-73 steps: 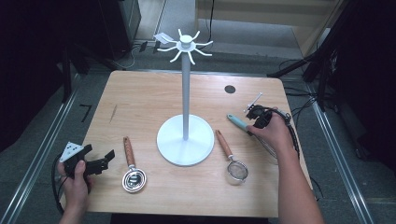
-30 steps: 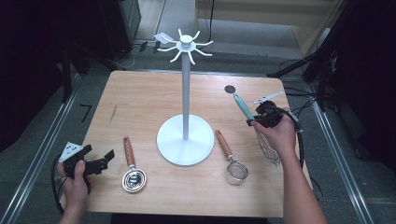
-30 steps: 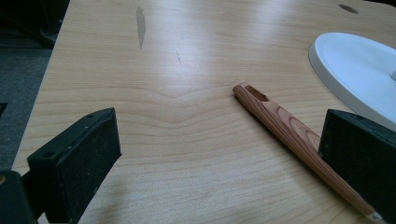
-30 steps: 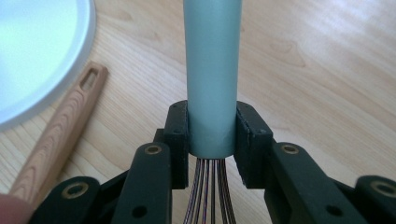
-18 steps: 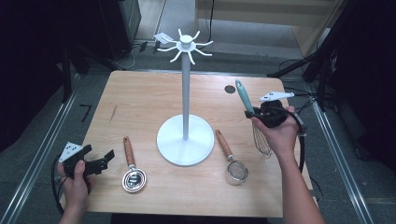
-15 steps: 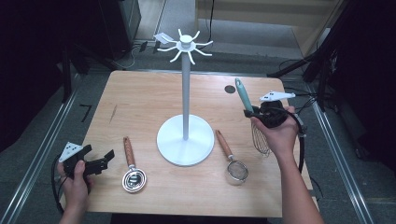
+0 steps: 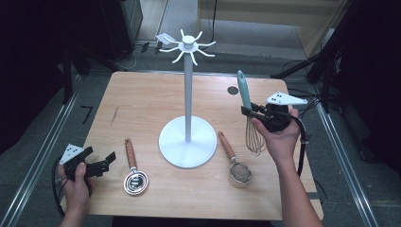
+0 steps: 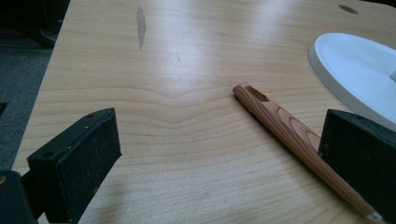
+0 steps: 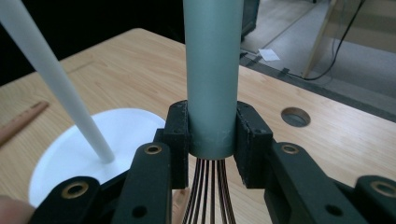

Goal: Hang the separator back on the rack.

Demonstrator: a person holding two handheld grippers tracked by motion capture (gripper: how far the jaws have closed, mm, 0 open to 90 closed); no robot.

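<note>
Right of the white utensil stand (image 7: 187, 137), the right gripper (image 7: 259, 114) clamps its jaws on the whisk (image 7: 249, 113) at its teal handle – wires hanging clear above the tabletop (image 7: 142, 104) – while the left gripper (image 7: 105, 162), far left of the stand, rests with jaws wide apart and empty.

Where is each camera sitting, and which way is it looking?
High view: above the person's side, looking forward and down at the table; both forearms show.
Left gripper view: on the left gripper, low over a wooden handle.
Right gripper view: on the right gripper, clamping the whisk.
All share the white stand.
</note>
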